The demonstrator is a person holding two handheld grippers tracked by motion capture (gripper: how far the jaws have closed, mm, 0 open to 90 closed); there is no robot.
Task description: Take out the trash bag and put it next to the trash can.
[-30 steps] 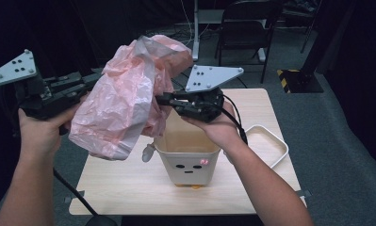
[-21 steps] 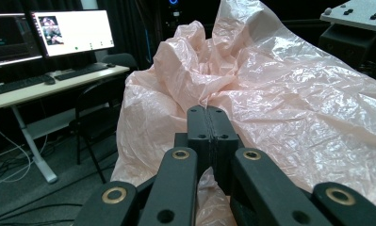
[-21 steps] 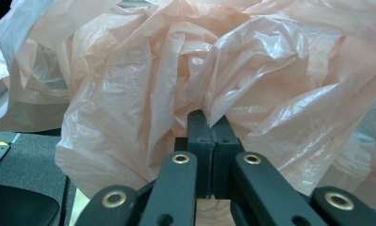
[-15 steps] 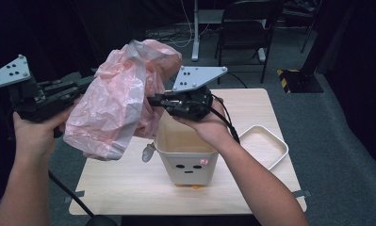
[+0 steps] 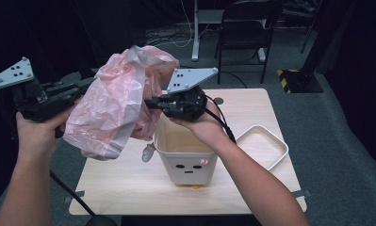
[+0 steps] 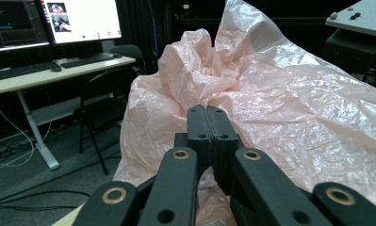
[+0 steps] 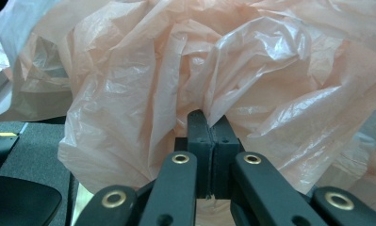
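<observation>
Holding: a crumpled pink plastic bag (image 5: 115,110) hangs in the air between the two grippers, above the surface (image 5: 129,183).
Left gripper (image 5: 84,87): its fingers (image 6: 200,129) are pressed together on a fold of the bag's film; in the left gripper view the film rises straight from the fingertips and billows ahead and to the right of them.
Right gripper (image 5: 150,102): its fingers (image 7: 199,129) are likewise clamped flat on a pinch of the film; in the right gripper view the bag bulges just beyond and above the fingertips.
Bag: bunched and wrinkled, stretched from one pair of fingers to the other, with most of its bulk sagging below the left fingers.
Bin: a cream bin with a small face on its front (image 5: 185,153) stands open on the surface, directly under the right fingers; the bag's lower edge hangs beside its left rim.
Lid: a white rounded lid (image 5: 280,143) lies flat on the surface, well apart from both pairs of fingers, on the right hand's side of the bin.
Hands: the left hand (image 5: 35,132) and right hand (image 5: 202,125) grip the gripper bodies from below.
</observation>
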